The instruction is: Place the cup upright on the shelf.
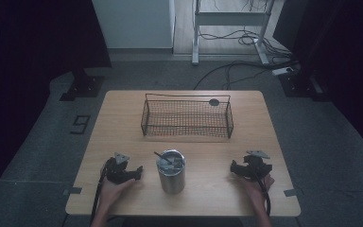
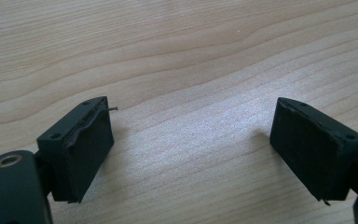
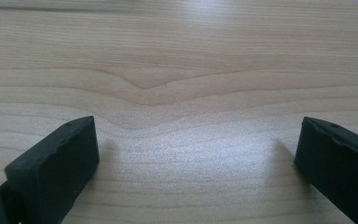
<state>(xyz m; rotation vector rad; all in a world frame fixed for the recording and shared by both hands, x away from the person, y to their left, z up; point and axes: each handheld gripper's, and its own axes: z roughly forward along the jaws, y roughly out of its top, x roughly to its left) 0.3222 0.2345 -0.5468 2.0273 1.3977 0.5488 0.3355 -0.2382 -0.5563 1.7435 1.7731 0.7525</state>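
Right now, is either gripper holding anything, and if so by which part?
Nothing is held. The left gripper and right gripper both have jaws wide apart over bare table, resting either side of the metal cup without touching it.

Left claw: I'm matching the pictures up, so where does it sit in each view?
High view: left claw at lower left, beside the steel cup.
Left gripper view: its jaws rise from the two bottom corners, wide apart.
Right gripper view: the right claw and its own open jaws, over bare wood.
Shared landmark: the pale wooden table.
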